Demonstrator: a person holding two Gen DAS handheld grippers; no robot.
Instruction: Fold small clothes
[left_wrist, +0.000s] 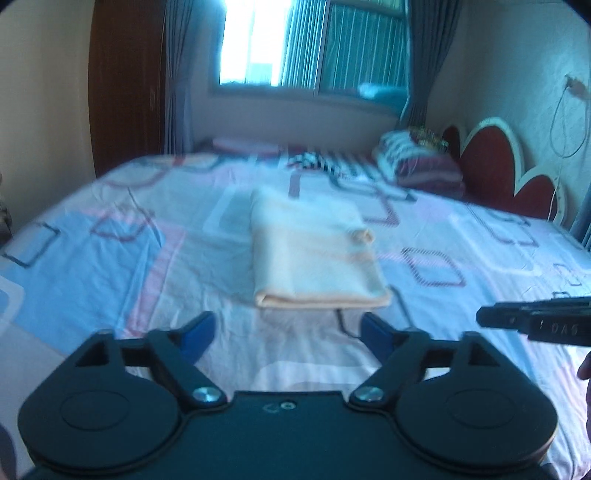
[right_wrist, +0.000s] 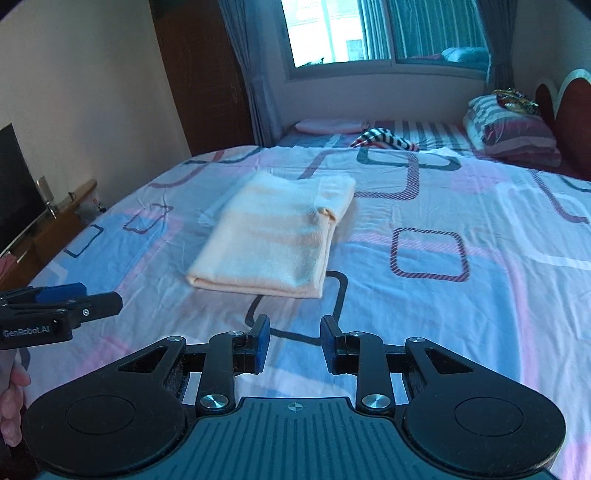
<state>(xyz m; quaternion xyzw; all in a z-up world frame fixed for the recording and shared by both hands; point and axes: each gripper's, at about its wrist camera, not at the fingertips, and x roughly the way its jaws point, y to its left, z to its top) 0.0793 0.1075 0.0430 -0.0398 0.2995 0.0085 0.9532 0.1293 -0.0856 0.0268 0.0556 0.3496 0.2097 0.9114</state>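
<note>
Now left hand-held gripper (left_wrist: 286, 328) wide, empty.

A bed (right_wrist: 480, 295) in a patterned sheet carries a folded peach garment (right_wrist: 269, 236), pillows (right_wrist: 513, 129) beyond.

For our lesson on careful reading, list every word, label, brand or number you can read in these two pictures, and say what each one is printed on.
"GenRobot.AI": white lettering on the black side of the left gripper, seen in the right wrist view.
Pale embossed characters on the side of the right gripper, seen in the left wrist view: too blurred to read with certainty.
No writing shows on the folded cloth or the bed sheet.
</note>
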